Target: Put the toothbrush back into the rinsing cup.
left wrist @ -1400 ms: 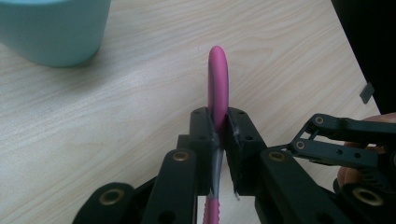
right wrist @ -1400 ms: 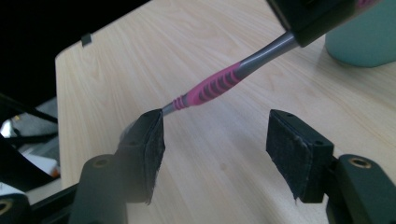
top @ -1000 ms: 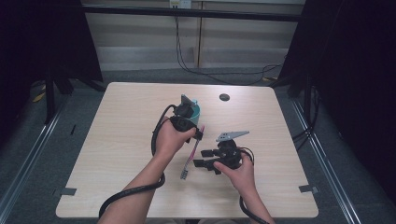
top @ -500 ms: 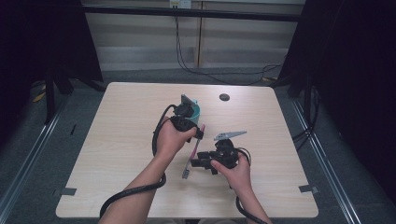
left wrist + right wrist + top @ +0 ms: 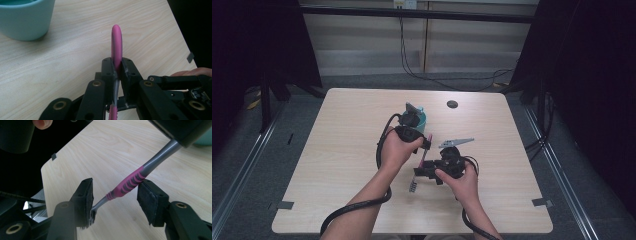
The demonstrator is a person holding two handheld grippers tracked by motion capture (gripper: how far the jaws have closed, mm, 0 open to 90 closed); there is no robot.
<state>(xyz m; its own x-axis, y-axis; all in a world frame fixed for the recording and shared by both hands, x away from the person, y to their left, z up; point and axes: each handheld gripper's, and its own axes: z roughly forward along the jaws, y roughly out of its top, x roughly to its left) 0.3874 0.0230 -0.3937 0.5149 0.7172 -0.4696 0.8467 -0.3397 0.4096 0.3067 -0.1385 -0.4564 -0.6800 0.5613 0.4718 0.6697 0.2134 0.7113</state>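
My left gripper [image 5: 116, 67] is shut on the grey shaft of a pink and grey toothbrush [image 5: 116, 42], whose pink end sticks up past the jaws. In the high view the left gripper [image 5: 426, 142] holds the toothbrush [image 5: 418, 166] slanting down towards the person, bristles low near the table. My right gripper [image 5: 115, 197] straddles the toothbrush [image 5: 132, 181] near its neck. Its jaws have been closing; the bristle head lies against one pad, and the other pad stands clear of the ribbed grip. A teal cup [image 5: 421, 118] stands just behind the left gripper.
The light wooden table [image 5: 337, 150] carries a small dark round object [image 5: 452, 104] near its far edge. The teal cup [image 5: 25, 20] is close by in the left gripper view. Cables trail from both grippers off the near edge. Dark floor surrounds the table.
The right gripper's jaws have swung a little left and now sit either side of the toothbrush's lower end. The left hand and the toothbrush have kept still.
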